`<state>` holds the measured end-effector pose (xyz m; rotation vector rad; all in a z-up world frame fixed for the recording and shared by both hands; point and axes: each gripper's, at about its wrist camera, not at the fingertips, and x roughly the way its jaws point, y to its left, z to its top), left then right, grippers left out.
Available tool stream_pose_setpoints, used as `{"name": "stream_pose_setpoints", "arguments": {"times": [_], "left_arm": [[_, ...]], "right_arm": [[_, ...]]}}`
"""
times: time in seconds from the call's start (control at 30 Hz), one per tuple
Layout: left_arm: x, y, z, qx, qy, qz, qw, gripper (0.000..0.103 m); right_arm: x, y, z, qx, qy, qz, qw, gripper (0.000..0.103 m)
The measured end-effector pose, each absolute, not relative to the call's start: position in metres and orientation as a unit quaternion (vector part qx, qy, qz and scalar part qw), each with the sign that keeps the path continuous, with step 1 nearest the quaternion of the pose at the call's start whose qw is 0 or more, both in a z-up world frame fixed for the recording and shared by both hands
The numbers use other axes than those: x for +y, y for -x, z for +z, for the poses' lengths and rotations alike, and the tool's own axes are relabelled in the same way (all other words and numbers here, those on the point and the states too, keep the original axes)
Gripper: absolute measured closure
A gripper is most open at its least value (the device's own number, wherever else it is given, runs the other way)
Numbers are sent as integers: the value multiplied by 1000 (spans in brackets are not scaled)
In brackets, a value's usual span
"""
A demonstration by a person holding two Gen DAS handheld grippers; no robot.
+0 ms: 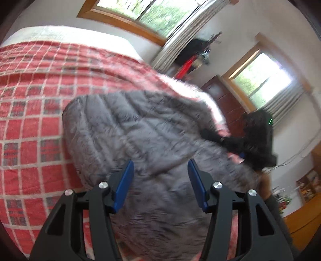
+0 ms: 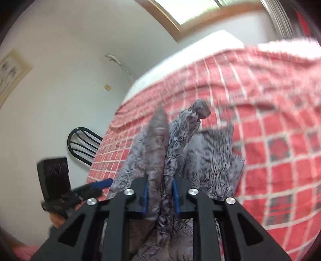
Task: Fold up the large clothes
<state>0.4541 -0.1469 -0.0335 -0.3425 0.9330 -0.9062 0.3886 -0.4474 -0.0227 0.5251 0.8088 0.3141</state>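
A grey quilted jacket [image 1: 144, 132] lies on a bed with a red checked cover [image 1: 34, 96]. My left gripper [image 1: 160, 174] is open just above the jacket, with nothing between its blue pads. My right gripper [image 2: 160, 192] is shut on a bunched fold of the grey jacket [image 2: 176, 132] and holds it lifted off the red cover [image 2: 270, 130]. The right gripper also shows in the left wrist view [image 1: 216, 137] at the jacket's far right edge. The left gripper also shows in the right wrist view [image 2: 96, 185] at the lower left.
A white wall and windows [image 1: 156, 14] stand behind the bed. A dark wooden cabinet [image 1: 226, 100] stands at the right, with wooden furniture [image 1: 301, 218] nearer. A black chair [image 2: 84, 144] stands by the bed's left side.
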Motion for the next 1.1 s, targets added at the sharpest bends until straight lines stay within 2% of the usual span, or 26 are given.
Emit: {"name": "stream_pose_setpoints", "arguments": {"times": [0.1, 0.4, 0.63, 0.67, 0.77, 0.8, 0.83, 0.93, 1.1], "left_arm": [[-152, -442, -28, 422, 188, -450, 764, 49], [-195, -425, -58, 467, 134, -464, 741, 50], [-202, -439, -91, 495, 129, -456, 728, 66], [-202, -439, -94, 498, 128, -453, 729, 68], [-202, -441, -101, 505, 125, -444, 730, 69], [-202, -441, -100, 507, 126, -442, 730, 69], [-200, -439, -94, 507, 123, -436, 734, 67], [-195, -429, -66, 481, 118, -426, 757, 47], [-173, -394, -26, 425, 118, -439, 783, 40]], "right_arm": [[-456, -372, -32, 376, -243, 124, 886, 88], [-484, -376, -78, 391, -296, 109, 865, 88], [-490, -380, -124, 423, -305, 93, 848, 85], [-489, -381, -125, 427, -302, 91, 847, 83], [-488, -385, -123, 446, -290, 72, 844, 71], [-487, -383, -114, 450, -278, 56, 847, 63], [-487, -378, -101, 444, -271, 45, 853, 58], [-485, -353, -60, 405, -264, 57, 873, 57], [-448, -311, -13, 382, -203, 107, 895, 57]]}}
